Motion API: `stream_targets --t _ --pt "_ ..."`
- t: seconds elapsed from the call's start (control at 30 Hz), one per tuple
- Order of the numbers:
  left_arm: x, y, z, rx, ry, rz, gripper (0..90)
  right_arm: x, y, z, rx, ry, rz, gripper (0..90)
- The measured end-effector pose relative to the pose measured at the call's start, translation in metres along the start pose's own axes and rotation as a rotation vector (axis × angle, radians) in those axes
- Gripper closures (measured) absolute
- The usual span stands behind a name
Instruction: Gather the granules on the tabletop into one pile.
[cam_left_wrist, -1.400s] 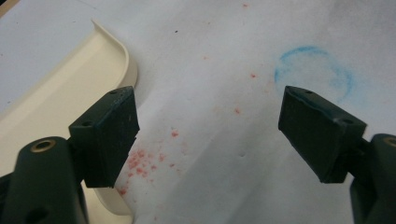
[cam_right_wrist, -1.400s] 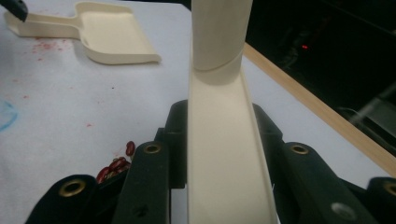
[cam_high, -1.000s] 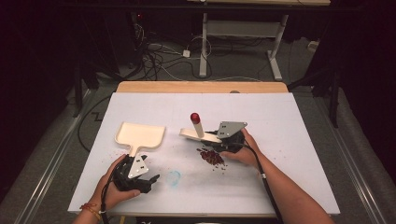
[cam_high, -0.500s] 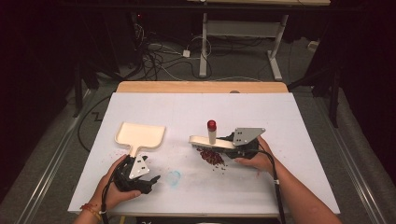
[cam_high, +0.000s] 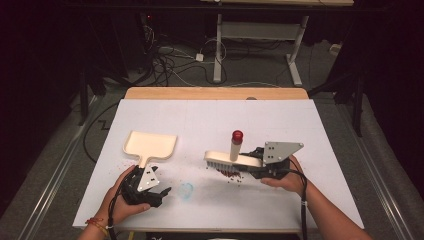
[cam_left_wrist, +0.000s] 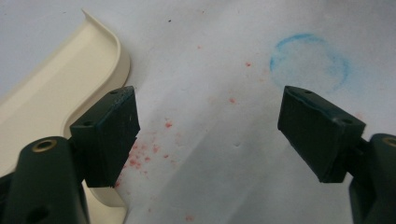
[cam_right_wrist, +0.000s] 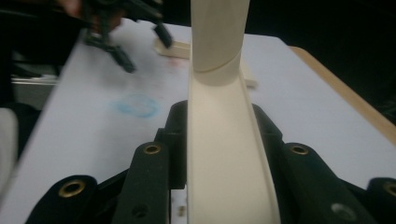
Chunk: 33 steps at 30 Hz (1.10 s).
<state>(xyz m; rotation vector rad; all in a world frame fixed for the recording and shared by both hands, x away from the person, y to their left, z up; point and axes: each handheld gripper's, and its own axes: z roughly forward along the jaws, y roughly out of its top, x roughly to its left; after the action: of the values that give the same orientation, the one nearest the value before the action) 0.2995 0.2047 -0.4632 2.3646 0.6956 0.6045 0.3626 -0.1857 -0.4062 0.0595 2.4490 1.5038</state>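
A cream dustpan (cam_high: 150, 145) lies flat on the left of the white table (cam_high: 320, 130), handle toward the person. My left gripper (cam_high: 157, 192) rests near that handle, jaws open and empty (cam_left_wrist: 208, 135); the dustpan's edge (cam_left_wrist: 60, 93) lies just beside one jaw. My right gripper (cam_high: 255, 167) is shut on the end of a cream brush (cam_high: 232, 159) with an upright red-capped handle (cam_high: 237, 136). The brush (cam_right_wrist: 224, 154) runs straight out between its jaws (cam_right_wrist: 219, 119). Small dark red bits (cam_high: 232, 174) lie under the bristles.
A blue ring mark (cam_high: 186, 190) is drawn on the table between the hands, also close ahead of the left jaws as a blue ring (cam_left_wrist: 309, 63). Red specks (cam_left_wrist: 140, 158) dot the surface by the dustpan. A wooden strip (cam_high: 215, 93) edges the far side.
My right gripper has carried the brush to the right and a little toward the person, so it now sits over the red bits. The left hand has stayed still.
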Motion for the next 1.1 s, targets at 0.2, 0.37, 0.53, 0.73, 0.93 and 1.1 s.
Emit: stream_targets --t 0.2,0.37,0.53,0.73,0.93,1.1 --pt "-0.001 0.002 0.0 0.001 0.0 0.004 19.9 0.014 -0.016 0.003 0.008 0.177 0.055 67.4" --pt "-0.001 0.002 0.002 0.004 -0.004 0.007 19.9 0.011 -0.03 0.02 0.061 0.2 0.098 67.5" --pt "-0.001 0.002 0.002 0.005 -0.008 0.005 19.9 -0.005 -0.033 0.026 0.056 0.171 0.119 67.5" --pt "-0.001 0.001 0.002 0.007 -0.008 0.004 19.9 -0.016 -0.033 0.034 0.033 0.16 0.141 67.5" --pt "-0.002 0.002 0.003 0.013 -0.012 0.007 19.9 -0.018 -0.022 0.029 -0.028 0.121 0.14 67.5" --pt "-0.001 0.001 0.002 0.008 -0.008 0.004 19.9 -0.017 -0.015 0.019 -0.064 0.103 0.152 67.5"
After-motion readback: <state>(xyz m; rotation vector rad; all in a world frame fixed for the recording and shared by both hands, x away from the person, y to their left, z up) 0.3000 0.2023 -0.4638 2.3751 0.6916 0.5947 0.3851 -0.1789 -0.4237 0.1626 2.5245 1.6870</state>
